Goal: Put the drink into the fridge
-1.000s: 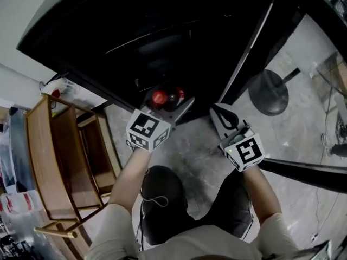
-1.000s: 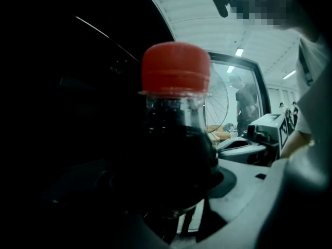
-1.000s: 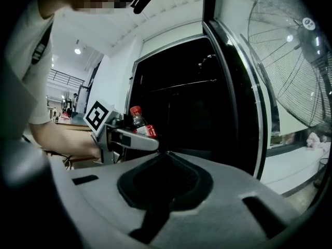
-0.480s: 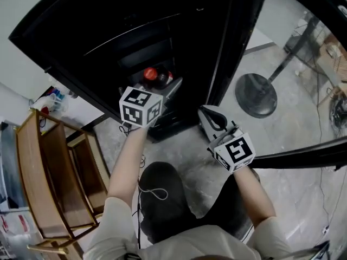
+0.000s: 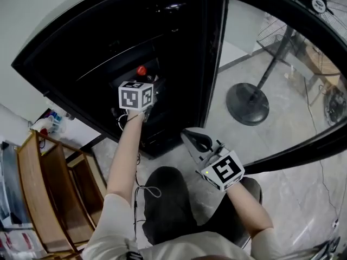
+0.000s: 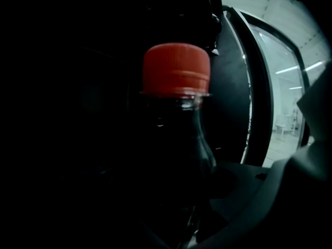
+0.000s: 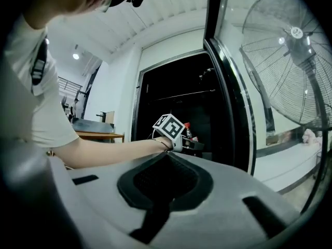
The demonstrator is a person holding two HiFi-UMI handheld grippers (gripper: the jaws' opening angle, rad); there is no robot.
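Observation:
The drink is a dark cola bottle with a red cap (image 6: 176,69), upright and filling the middle of the left gripper view. My left gripper (image 5: 144,85) is shut on its body and holds it inside the dark, open fridge (image 5: 108,42). In the head view only the red cap (image 5: 141,70) shows past the marker cube. The right gripper view shows the bottle (image 7: 187,130) small, beyond the left forearm. My right gripper (image 5: 191,137) hangs low outside the fridge, near the person's lap. Its jaws are shut and hold nothing.
The fridge's glass door (image 5: 293,145) stands swung open to the right. Behind it a pedestal fan (image 7: 290,51) rests on a round base (image 5: 247,103) on the marble floor. A wooden shelf unit (image 5: 49,183) stands at the left.
My left gripper has carried the bottle forward and deeper into the fridge, arm stretched out. My right gripper has dropped back toward the person, still shut.

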